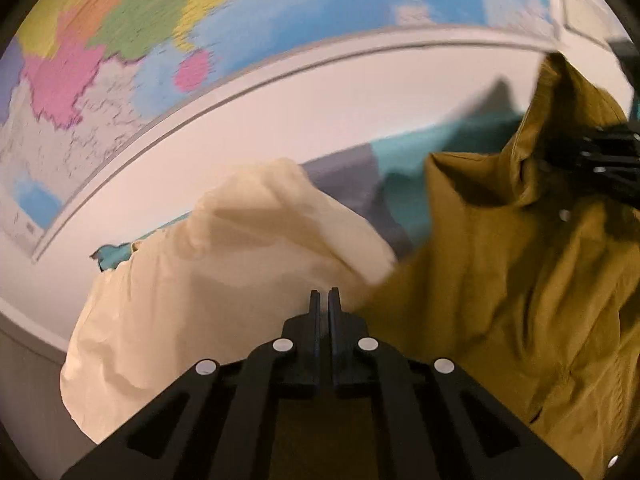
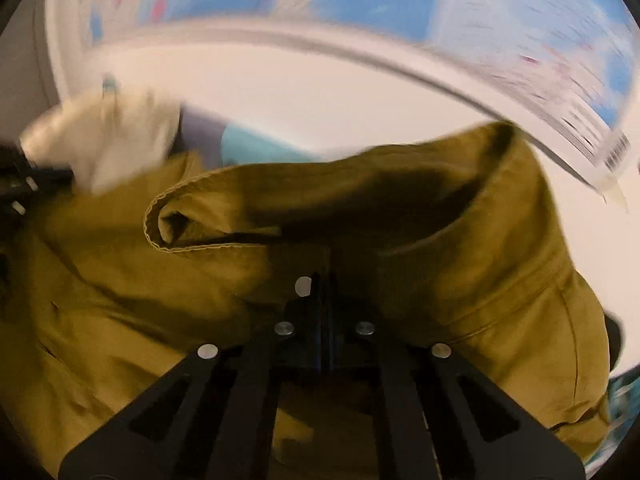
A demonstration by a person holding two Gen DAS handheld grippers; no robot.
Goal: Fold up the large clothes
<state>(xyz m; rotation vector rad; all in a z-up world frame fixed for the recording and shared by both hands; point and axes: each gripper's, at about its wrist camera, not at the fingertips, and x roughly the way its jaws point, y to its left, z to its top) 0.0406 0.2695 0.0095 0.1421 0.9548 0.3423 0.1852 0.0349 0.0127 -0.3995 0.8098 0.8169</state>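
Note:
A large mustard-yellow jacket (image 1: 500,280) with a cream part (image 1: 208,280) fills both views, bunched and raised in front of the wall. My left gripper (image 1: 324,296) has its fingers pressed together where the cream and mustard cloth meet, and the cloth sits tight against its tips. My right gripper (image 2: 324,280) is shut deep in the mustard folds, under a rolled hem (image 2: 192,216). The left wrist view shows the right gripper (image 1: 596,164) at the right edge with cloth gathered around it. At the left edge of the right wrist view, the left gripper (image 2: 16,188) sits beside the cream cloth (image 2: 116,140).
A coloured world map (image 1: 168,40) hangs on the white wall (image 1: 320,112) behind the jacket. Teal cloth (image 1: 404,168) and grey cloth (image 1: 344,176) lie behind the jacket, below the wall. Both views are blurred.

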